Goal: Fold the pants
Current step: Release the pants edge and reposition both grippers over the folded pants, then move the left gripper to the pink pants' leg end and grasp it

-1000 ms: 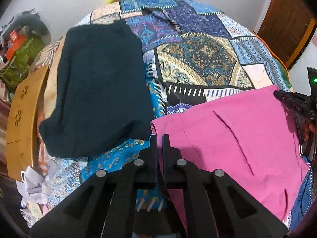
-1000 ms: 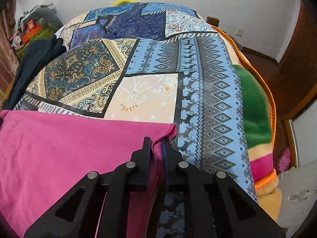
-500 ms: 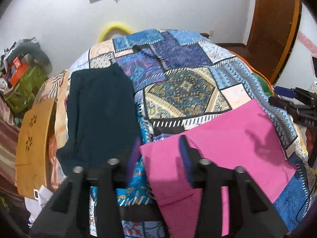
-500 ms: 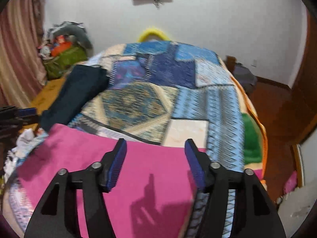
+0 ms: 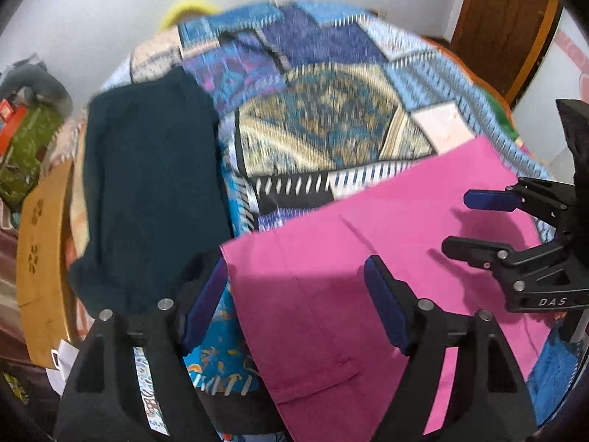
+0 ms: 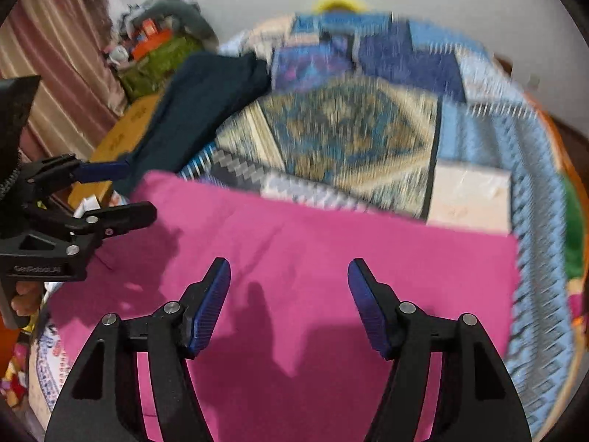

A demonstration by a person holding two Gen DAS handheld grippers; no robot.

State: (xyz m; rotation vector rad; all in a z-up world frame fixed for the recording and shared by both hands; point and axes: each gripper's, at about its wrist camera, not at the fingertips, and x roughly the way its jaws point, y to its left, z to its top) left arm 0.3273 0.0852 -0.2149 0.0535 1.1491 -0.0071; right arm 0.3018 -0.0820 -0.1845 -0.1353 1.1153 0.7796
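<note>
The pink pants (image 5: 368,276) lie flat and folded on the patchwork bedspread (image 5: 331,129); they also fill the lower right wrist view (image 6: 313,258). My left gripper (image 5: 294,294) is open and empty, raised above the pants' left end. My right gripper (image 6: 289,294) is open and empty above the middle of the pants. The right gripper shows at the right edge of the left wrist view (image 5: 475,221), and the left gripper at the left edge of the right wrist view (image 6: 129,191).
A dark folded garment (image 5: 147,184) lies on the bed left of the pink pants, seen also in the right wrist view (image 6: 198,103). A wooden panel (image 5: 40,258) and clutter (image 5: 25,140) stand off the bed's left side. A brown door (image 5: 508,18) is at the right.
Both grippers let go of the pink pants' corners, opened wide and lifted away. The pants now lie flat on the bed. Both views are blurred by motion.
</note>
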